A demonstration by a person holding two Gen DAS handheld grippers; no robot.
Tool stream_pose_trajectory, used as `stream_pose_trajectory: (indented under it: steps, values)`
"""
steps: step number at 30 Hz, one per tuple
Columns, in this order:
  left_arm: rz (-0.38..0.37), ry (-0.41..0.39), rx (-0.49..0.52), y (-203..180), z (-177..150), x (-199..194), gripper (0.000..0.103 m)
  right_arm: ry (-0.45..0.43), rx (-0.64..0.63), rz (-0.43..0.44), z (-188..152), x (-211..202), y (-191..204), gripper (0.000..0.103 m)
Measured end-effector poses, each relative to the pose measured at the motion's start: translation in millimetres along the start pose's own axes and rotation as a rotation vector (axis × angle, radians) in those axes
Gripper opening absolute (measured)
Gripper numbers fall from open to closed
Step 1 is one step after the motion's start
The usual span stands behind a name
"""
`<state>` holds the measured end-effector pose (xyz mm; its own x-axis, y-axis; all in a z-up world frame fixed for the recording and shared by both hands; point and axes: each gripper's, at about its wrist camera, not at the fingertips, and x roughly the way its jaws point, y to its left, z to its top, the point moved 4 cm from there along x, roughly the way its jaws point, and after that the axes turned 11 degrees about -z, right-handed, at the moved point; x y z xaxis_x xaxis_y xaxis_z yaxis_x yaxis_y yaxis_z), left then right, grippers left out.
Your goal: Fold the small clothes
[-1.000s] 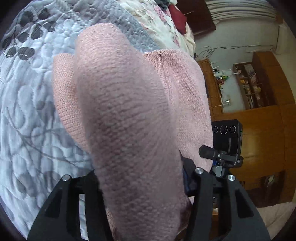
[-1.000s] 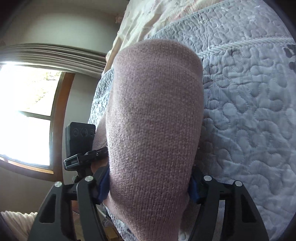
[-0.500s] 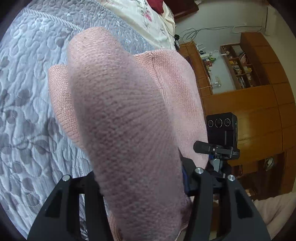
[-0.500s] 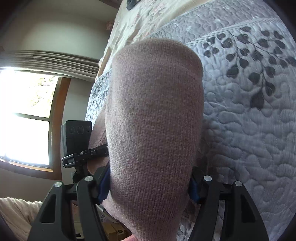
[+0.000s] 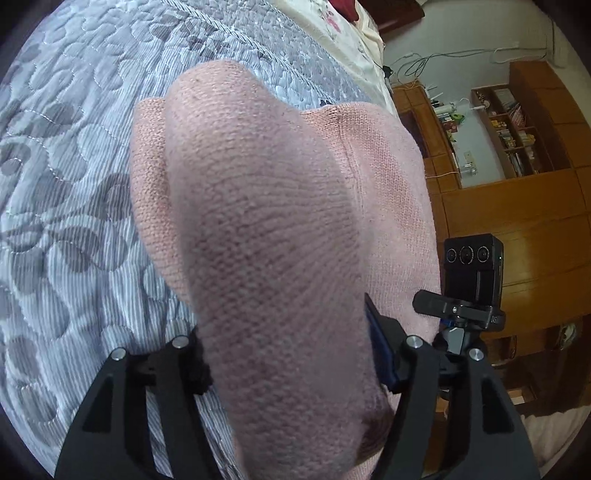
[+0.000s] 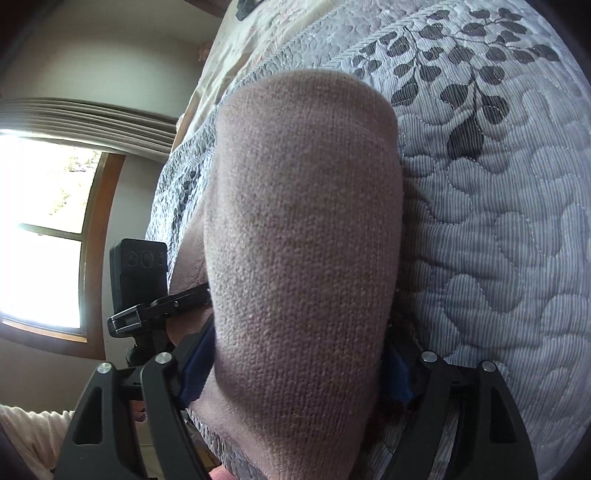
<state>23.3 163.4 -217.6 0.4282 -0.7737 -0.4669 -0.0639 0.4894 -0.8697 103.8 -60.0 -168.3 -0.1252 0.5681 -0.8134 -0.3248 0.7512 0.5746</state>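
A pink knitted garment is draped over my left gripper, which is shut on its edge; the fabric hides the fingertips. More of the garment spreads to the right, above the grey quilted bedspread. In the right wrist view the same pink knit bulges over my right gripper, which is shut on it as well. Each view shows the other gripper's black camera block: the right one and the left one.
The bedspread with a dark leaf print fills most of both views, with a cream floral sheet beyond it. Wooden cabinets and shelves stand to the right. A bright window is at the left. A person's pale sleeve shows low left.
Both grippers have carried the pink garment across the bedspread; the quilt pattern beneath has shifted in both views. The grip on the fabric is unchanged.
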Motion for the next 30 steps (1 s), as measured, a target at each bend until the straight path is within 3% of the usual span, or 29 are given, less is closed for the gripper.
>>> stream_pose_trajectory:
  steps: [5,9,11,13,19,26,30]
  values:
    - [0.129,-0.049,0.065,-21.1,-19.6,-35.5,0.066,0.005,-0.005,-0.022,-27.9,-19.1,-8.3,0.084]
    - [0.149,-0.067,0.089,-32.7,-47.7,-57.4,0.067,0.045,-0.026,-0.059,-61.8,-24.2,-10.4,0.082]
    - [0.121,-0.065,0.1,-42.8,-60.3,-59.9,0.067,0.048,-0.049,-0.086,-75.7,-27.0,-9.0,0.073]
    - [0.136,-0.049,0.139,-52.8,-71.3,-55.9,0.068,0.041,-0.058,-0.085,-86.4,-29.0,-8.9,0.049]
    - [0.305,0.025,0.188,-34.2,-93.1,-32.0,0.065,0.031,-0.096,-0.13,-103.2,-28.0,-9.3,0.033]
    - [0.305,-0.044,0.154,-11.4,-106.0,-42.3,0.069,-0.022,-0.088,-0.142,-119.4,-29.5,-23.1,0.033]
    - [0.345,-0.108,0.14,-18.0,-121.5,-56.6,0.068,-0.094,-0.08,-0.175,-128.7,-42.3,-9.7,0.04]
